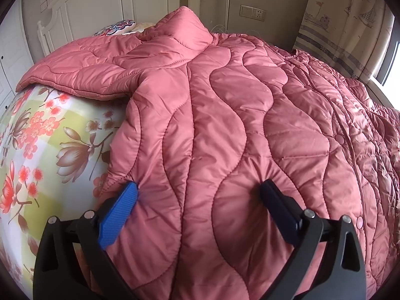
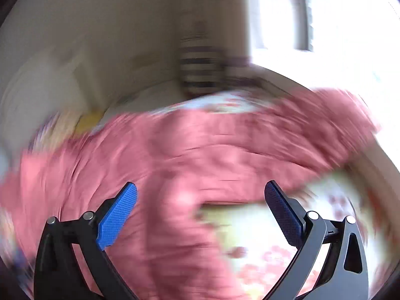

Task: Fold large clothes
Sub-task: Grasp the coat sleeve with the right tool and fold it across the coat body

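We've barely started: the coat lies spread on the bed, sleeve out at 10 o'clock, left hand-held gripper spread against it, right hand-held gripper spread, empty, blurred.

Bed in a floral sheet; pink quilted coat spread across it; patterned pillow at the headboard

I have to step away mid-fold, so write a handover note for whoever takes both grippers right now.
Left gripper: open, fingertips pressing into the pink quilted coat, nothing pinched.
Right gripper: open, above the coat; that view is motion-blurred.
The coat lies spread on the floral bedsheet, one sleeve stretched out sideways.
Done: coat laid out.
Left: folding the sleeve in, then the body.
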Tool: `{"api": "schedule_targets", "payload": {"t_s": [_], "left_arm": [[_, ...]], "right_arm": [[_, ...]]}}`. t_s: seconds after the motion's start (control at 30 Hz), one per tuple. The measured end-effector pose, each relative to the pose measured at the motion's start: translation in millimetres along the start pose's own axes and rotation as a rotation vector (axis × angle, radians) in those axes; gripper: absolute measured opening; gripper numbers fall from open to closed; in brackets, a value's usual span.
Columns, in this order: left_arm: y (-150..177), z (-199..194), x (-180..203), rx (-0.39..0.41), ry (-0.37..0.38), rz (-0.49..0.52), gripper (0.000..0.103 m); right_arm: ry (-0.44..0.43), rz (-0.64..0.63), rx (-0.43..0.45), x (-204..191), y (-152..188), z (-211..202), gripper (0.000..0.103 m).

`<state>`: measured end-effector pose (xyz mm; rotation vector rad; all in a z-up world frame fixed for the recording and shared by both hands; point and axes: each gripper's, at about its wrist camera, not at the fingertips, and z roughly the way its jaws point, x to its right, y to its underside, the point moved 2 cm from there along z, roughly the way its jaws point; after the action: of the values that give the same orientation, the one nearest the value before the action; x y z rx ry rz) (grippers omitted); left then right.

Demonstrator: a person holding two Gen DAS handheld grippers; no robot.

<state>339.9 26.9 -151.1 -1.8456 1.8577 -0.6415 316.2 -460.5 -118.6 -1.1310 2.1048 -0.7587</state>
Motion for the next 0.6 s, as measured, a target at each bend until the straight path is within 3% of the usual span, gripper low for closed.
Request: {"api": "schedule_targets", "payload": {"t_s": [0.1, 0.27, 0.33, 0.37, 0.4, 0.47, 0.6], "left_arm": [[-0.4, 0.7, 1.9, -0.001, -0.001, 0.006, 0.100], [-0.6, 0.8, 2.6, -0.001, -0.001, 0.005, 0.100], [-0.7, 0.9, 2.6, -0.001, -0.001, 0.006, 0.100], [-0.6, 0.9, 2.6, -0.001, -0.001, 0.006, 0.100], [-0.5, 1.0, 2.6, -0.002, -0.002, 0.007, 0.100], [-0.9, 1.3, 3.0, -0.003, -0.005, 0.010, 0.100], [-1.9, 2.5, 4.4, -0.003, -0.012, 0.015, 0.100]], "right_arm": [[0.116, 0.220, -0.021, 67.1, -12.8, 18.6, 0.098], [0.258, 0.347, -0.069, 126.3, -31.9, 68.7, 0.096], [0.254, 0.380, -0.029, 139.2, -44.0, 77.8, 0.078], [0.262, 0.363, 0.002, 139.9, -52.6, 77.4, 0.058], [0.276, 0.326, 0.034, 134.5, -61.4, 74.7, 0.037], [0.327, 0.172, 0.157, 101.6, -81.6, 56.9, 0.020], [0.345, -0.329, 0.405, -28.5, -98.3, 15.7, 0.019]]}}
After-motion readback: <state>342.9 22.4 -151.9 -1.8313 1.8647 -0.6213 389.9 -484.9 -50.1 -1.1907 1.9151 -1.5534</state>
